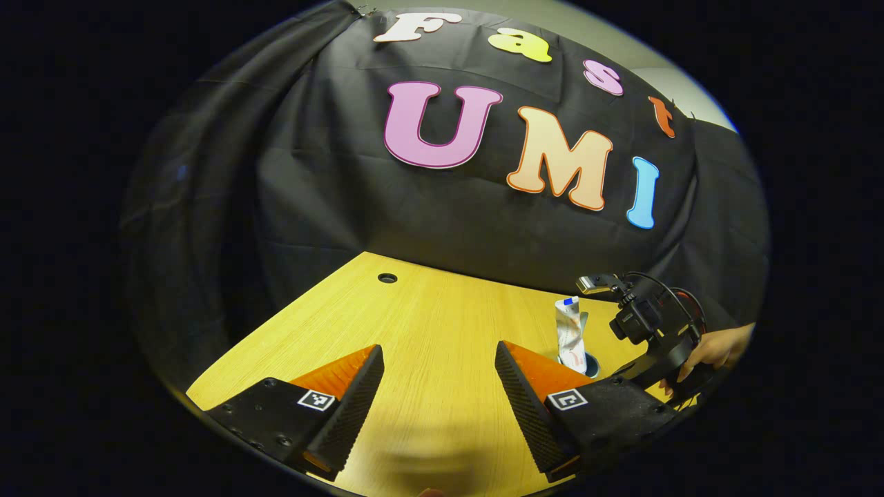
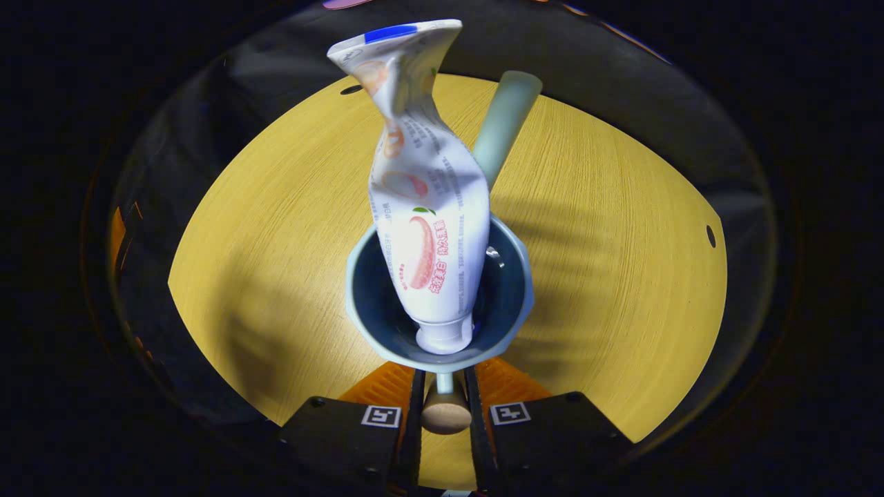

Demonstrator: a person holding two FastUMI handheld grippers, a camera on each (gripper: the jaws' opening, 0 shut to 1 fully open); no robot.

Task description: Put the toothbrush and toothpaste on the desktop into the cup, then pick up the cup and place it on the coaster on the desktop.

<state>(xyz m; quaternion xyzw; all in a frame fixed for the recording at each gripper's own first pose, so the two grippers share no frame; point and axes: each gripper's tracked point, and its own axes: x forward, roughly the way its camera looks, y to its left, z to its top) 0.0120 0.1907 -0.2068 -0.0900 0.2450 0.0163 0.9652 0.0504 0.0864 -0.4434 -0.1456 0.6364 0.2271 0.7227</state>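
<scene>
At the bottom centre of the right gripper view, the right hand-held gripper (image 2: 444,407) has its two fingers closed on the wood-tipped handle (image 2: 445,412) of a dark blue cup with a pale rim (image 2: 362,290). The white crumpled toothpaste tube (image 2: 428,228) stands cap-down inside the cup, and a pale green toothbrush handle (image 2: 504,124) leans out behind it toward the top of the frame. The cup sits over the yellow wooden desk (image 2: 621,276).

In the left gripper view, the left hand-held gripper (image 1: 439,390) is spread wide open above bare desk, at lower centre. At right, a hand (image 1: 715,352) holds the other gripper beside the tube.
</scene>
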